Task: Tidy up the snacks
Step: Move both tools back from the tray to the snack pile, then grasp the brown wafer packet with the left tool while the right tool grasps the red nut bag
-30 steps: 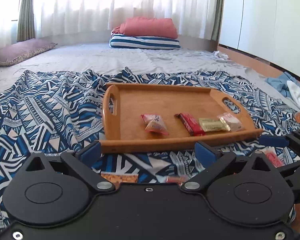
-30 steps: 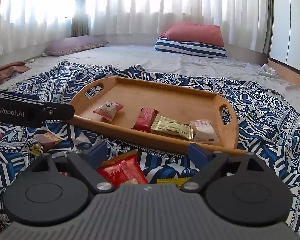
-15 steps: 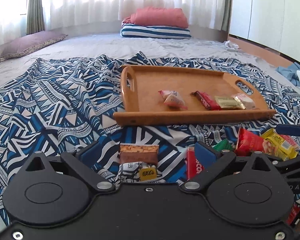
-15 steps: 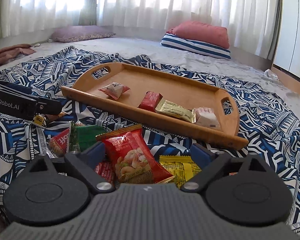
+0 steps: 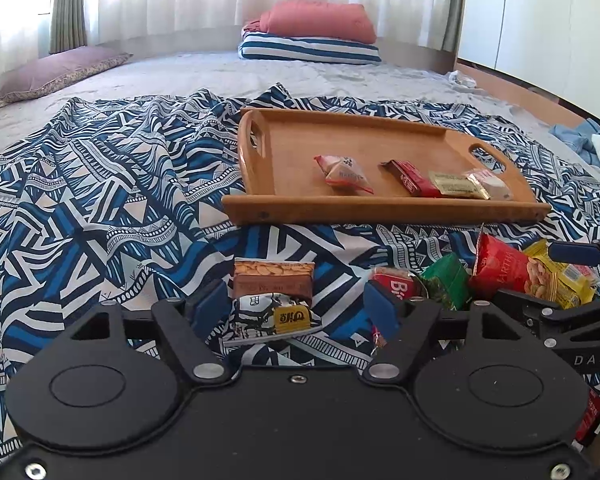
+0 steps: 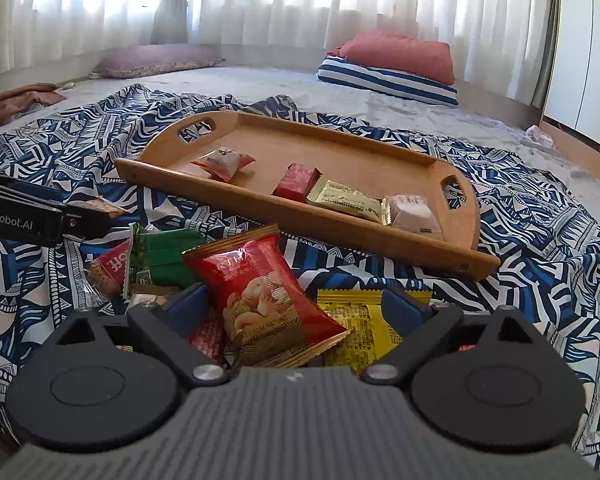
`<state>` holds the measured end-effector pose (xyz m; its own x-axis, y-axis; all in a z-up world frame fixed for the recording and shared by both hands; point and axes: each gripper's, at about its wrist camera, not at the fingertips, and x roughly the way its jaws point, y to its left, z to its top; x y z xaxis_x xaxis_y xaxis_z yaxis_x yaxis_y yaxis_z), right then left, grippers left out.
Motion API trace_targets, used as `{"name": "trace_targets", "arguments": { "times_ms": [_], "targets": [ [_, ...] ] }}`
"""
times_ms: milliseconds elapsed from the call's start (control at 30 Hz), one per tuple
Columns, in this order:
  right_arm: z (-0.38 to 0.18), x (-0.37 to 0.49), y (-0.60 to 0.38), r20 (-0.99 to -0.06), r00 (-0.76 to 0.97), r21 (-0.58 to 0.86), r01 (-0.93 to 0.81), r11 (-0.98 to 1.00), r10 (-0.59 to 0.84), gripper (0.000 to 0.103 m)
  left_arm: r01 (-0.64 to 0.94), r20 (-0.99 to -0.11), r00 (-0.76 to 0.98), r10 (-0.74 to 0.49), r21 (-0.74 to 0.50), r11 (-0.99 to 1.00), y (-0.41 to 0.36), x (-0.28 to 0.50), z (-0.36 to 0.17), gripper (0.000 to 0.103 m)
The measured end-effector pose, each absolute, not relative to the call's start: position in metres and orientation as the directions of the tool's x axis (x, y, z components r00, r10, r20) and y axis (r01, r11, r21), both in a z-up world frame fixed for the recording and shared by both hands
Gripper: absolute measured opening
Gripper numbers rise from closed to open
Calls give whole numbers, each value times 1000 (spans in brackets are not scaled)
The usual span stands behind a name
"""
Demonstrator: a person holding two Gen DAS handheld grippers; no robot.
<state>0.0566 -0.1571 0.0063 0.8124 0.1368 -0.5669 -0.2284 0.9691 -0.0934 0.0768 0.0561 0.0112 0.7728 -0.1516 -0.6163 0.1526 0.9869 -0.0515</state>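
Note:
A wooden tray (image 5: 384,211) (image 6: 312,216) lies on the patterned cloth and holds several small snack packets. My left gripper (image 5: 296,310) is open, its fingers either side of a brown nut bar (image 5: 274,282) and a black-and-white packet (image 5: 274,318) on the cloth. My right gripper (image 6: 296,308) is open over a red nut bag (image 6: 256,292), with a yellow packet (image 6: 356,320) beside it. A green packet (image 6: 164,256) and a red biscuit packet (image 6: 108,270) lie to the left. The red bag also shows in the left wrist view (image 5: 504,270).
The blue and white cloth (image 5: 100,200) covers a grey bed. A striped pillow with a red one on top (image 5: 312,36) lies at the far end. A mauve pillow (image 5: 56,72) lies at far left. White cupboards (image 5: 540,20) stand at the right.
Both grippers have drawn back from the tray and dropped lower. The loose snacks on the cloth now sit between their open fingers.

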Motion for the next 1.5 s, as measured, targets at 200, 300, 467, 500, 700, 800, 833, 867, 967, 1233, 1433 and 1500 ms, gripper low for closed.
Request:
{"name": "trace_targets", "arguments": {
  "times_ms": [200, 300, 467, 500, 700, 800, 833, 867, 967, 1233, 1433, 1500],
  "targets": [
    [6, 57, -157, -567, 812, -91, -228, 969, 138, 100, 137, -627, 767, -134, -44, 990, 56, 78, 8, 63],
    [5, 58, -158, -567, 811, -88, -229, 970, 140, 100, 131, -631, 764, -133, -50, 990, 58, 79, 7, 61],
    [5, 59, -157, -567, 811, -88, -234, 968, 144, 100, 127, -637, 760, -128, -48, 991, 59, 81, 5, 60],
    [5, 59, -157, -567, 811, -89, -235, 968, 145, 100, 124, -639, 759, -127, -49, 991, 59, 81, 4, 60],
    [4, 59, -153, -561, 814, -98, -248, 964, 152, 99, 121, -645, 754, -122, -46, 992, 59, 83, 2, 60],
    [5, 59, -153, -559, 812, -89, -256, 963, 164, 95, 122, -646, 754, -121, -43, 992, 58, 84, 2, 60],
    [5, 58, -153, -559, 812, -86, -259, 962, 168, 94, 123, -647, 753, -119, -40, 992, 58, 84, 2, 60],
    [5, 57, -153, -558, 812, -85, -262, 961, 172, 93, 124, -647, 753, -118, -37, 992, 57, 84, 1, 60],
    [6, 56, -152, -558, 808, -83, -280, 957, 187, 87, 119, -645, 756, -116, -38, 992, 57, 84, 1, 56],
    [12, 52, -147, -572, 793, -59, -293, 954, 209, 57, 162, -624, 769, -141, -23, 986, 53, 74, 8, 45],
    [23, 51, -150, -557, 806, -22, -256, 967, 201, 48, 186, -589, 792, -161, -18, 982, 47, 71, 25, 44],
    [29, 53, -151, -552, 809, -11, -248, 969, 201, 47, 189, -577, 800, -165, -19, 982, 46, 72, 32, 44]
  ]
}}
